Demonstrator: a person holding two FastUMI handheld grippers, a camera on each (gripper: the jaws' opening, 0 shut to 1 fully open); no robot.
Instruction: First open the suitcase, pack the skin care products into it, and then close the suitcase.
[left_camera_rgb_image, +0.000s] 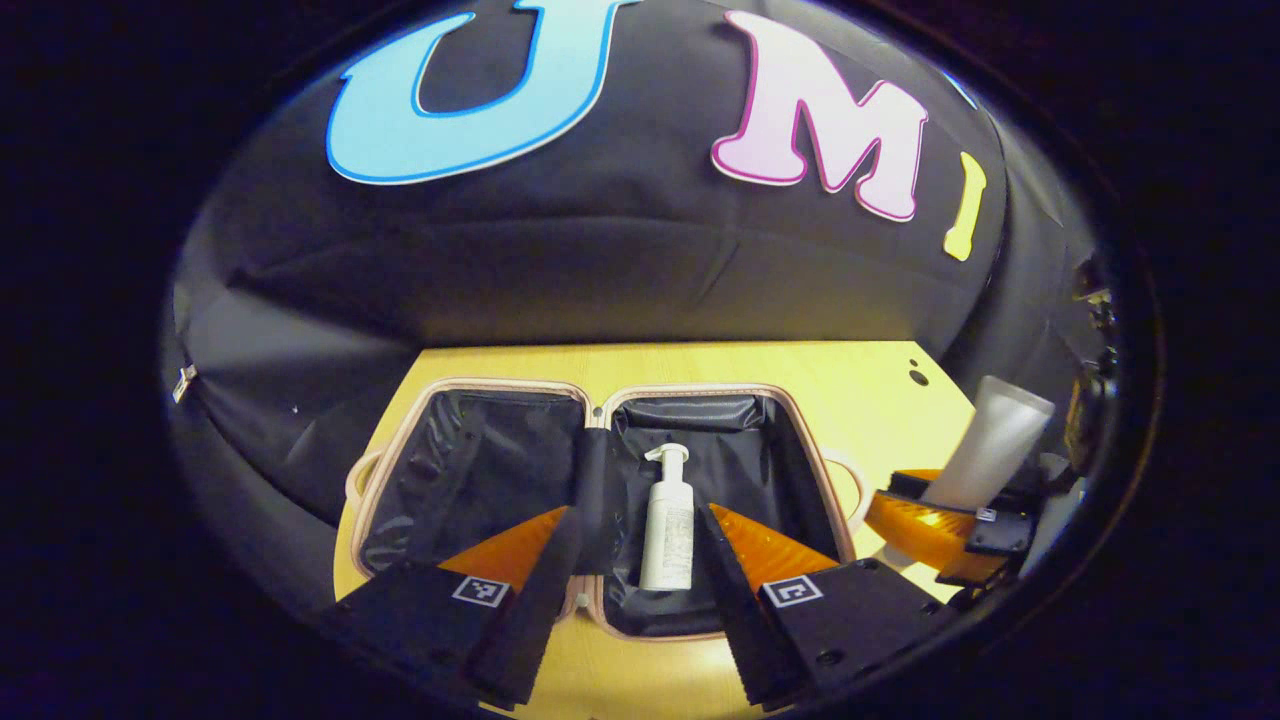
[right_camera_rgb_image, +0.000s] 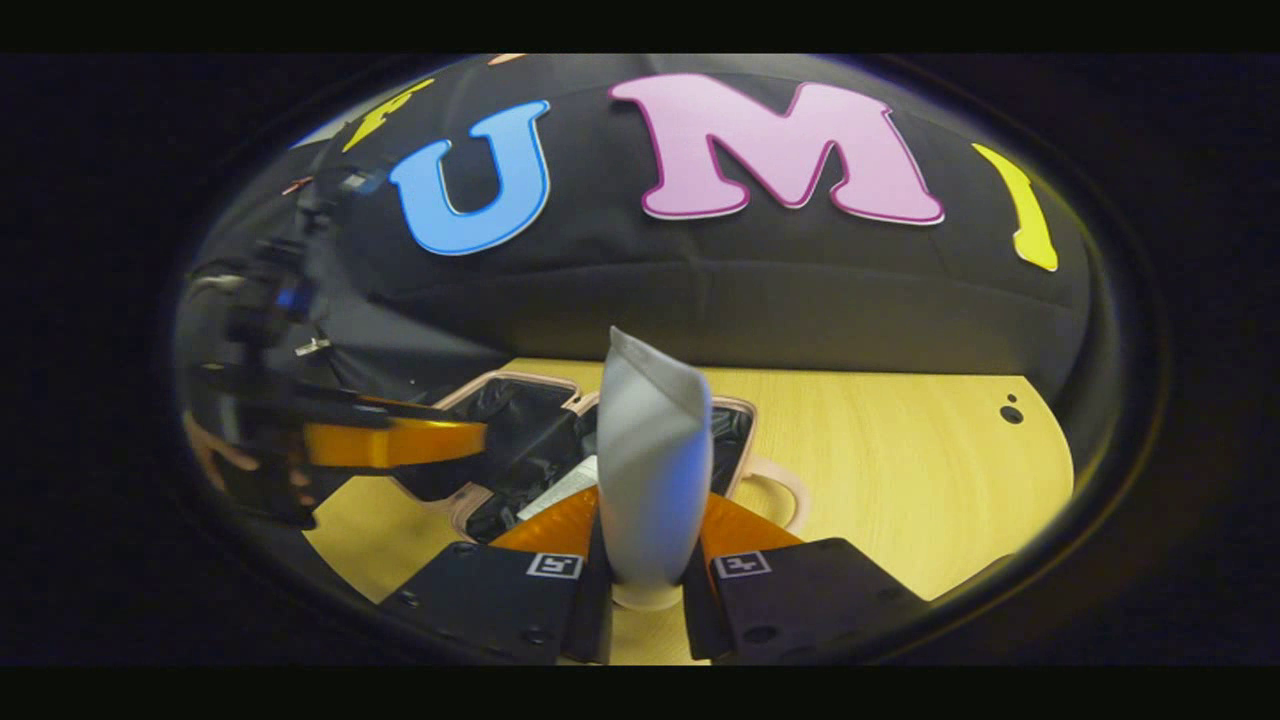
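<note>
Left gripper view is looking down on a pale wooden table (left_camera_rgb_image: 860, 390) where a small suitcase (left_camera_rgb_image: 600, 400) is lying fully open, its two dark-lined halves spread flat side by side with a pinkish rim around them. A white pump bottle (left_camera_rgb_image: 668, 520) is lying inside the right half, its pump head pointing toward the far edge of the table. The left gripper (left_camera_rgb_image: 635, 570) is hovering above the near edge of the case with its fingers spread wide and nothing between them. Off to the right, the right gripper (left_camera_rgb_image: 960, 515) is holding a pale tube (left_camera_rgb_image: 990, 440) tilted upward, beside the suitcase.

Right gripper view is showing the same tube (right_camera_rgb_image: 652, 470) standing upright in the centre, crimped end up and cap down, with the right gripper (right_camera_rgb_image: 648, 580) closed against its lower part, one finger pressing on each side. Behind the tube the open suitcase (right_camera_rgb_image: 520, 385) is sitting on the table (right_camera_rgb_image: 900, 460), with part of the white bottle (right_camera_rgb_image: 560, 487) visible in it. To the left, the left gripper (right_camera_rgb_image: 400, 440) is reaching over the case, blurred.
</note>
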